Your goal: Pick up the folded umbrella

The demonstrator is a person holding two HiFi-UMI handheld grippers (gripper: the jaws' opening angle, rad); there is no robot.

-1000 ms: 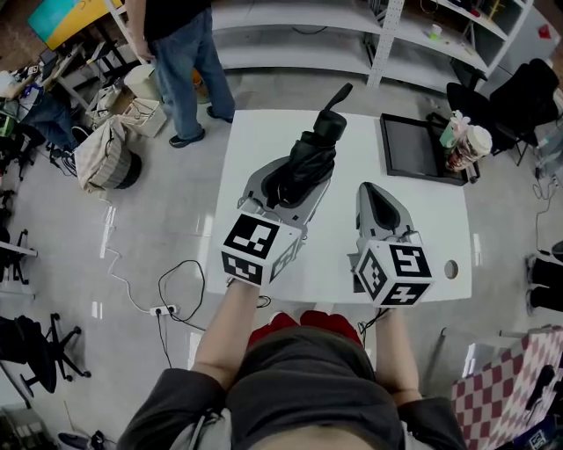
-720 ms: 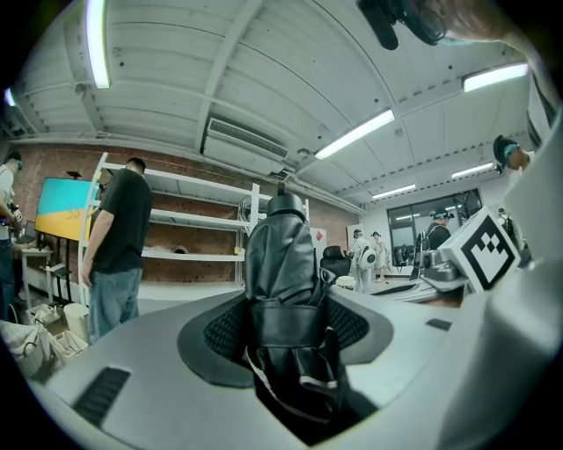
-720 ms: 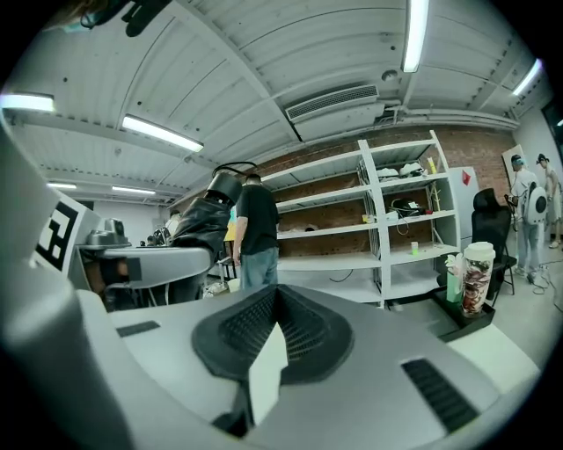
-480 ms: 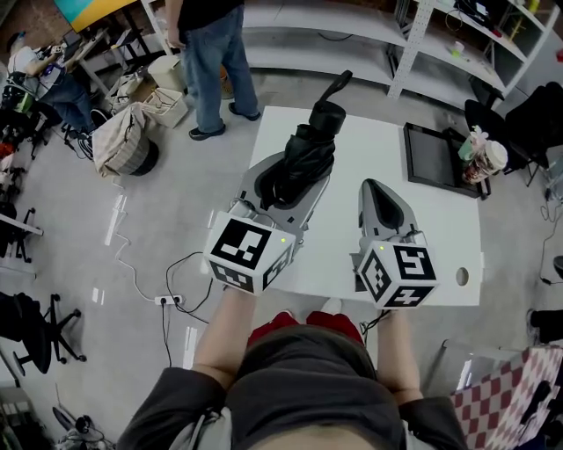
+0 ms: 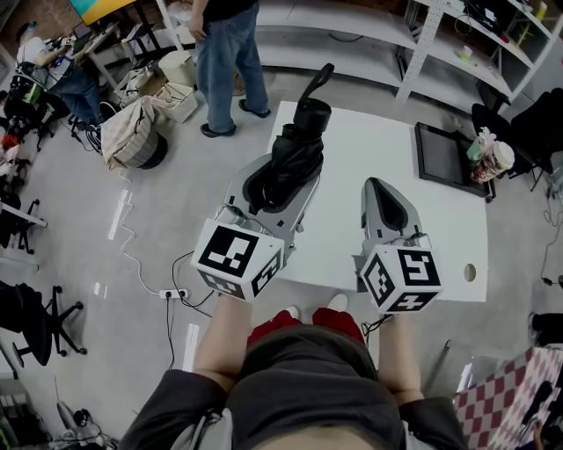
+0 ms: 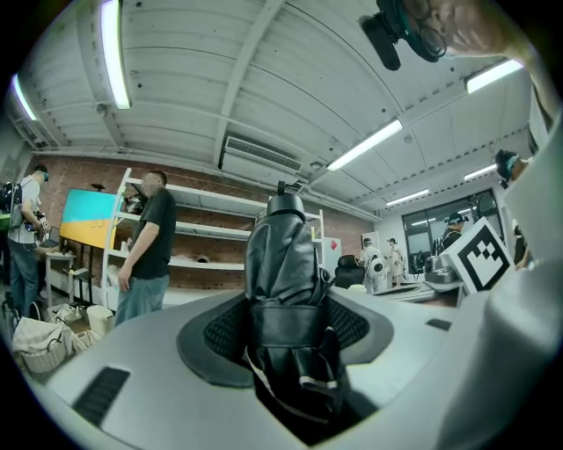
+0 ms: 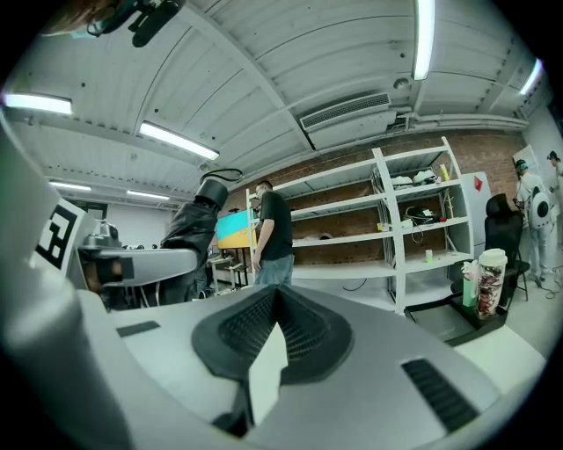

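Note:
The folded black umbrella point(image 5: 293, 151) is clamped between the jaws of my left gripper point(image 5: 274, 180), clear of the white table point(image 5: 422, 233). Its curved handle point(image 5: 317, 81) points away from me. In the left gripper view the umbrella point(image 6: 281, 281) fills the gap between the pads and sticks out forward, strap end nearest the camera. My right gripper point(image 5: 380, 195) hovers over the table to the right, its jaws together with nothing between them. In its own view the right gripper point(image 7: 274, 321) shows both pads meeting, and the umbrella point(image 7: 198, 230) appears off to the left.
A black tray point(image 5: 444, 151) lies on the table's far right, with a cup and bag point(image 5: 490, 158) beside it. A person point(image 5: 224, 53) stands beyond the table near white shelves point(image 5: 352, 22). A bag point(image 5: 132, 132) and cables point(image 5: 167, 290) lie on the floor at left.
My left gripper has risen with the umbrella and drifted toward the table's left edge. The right gripper moved along with it, still shut and empty.

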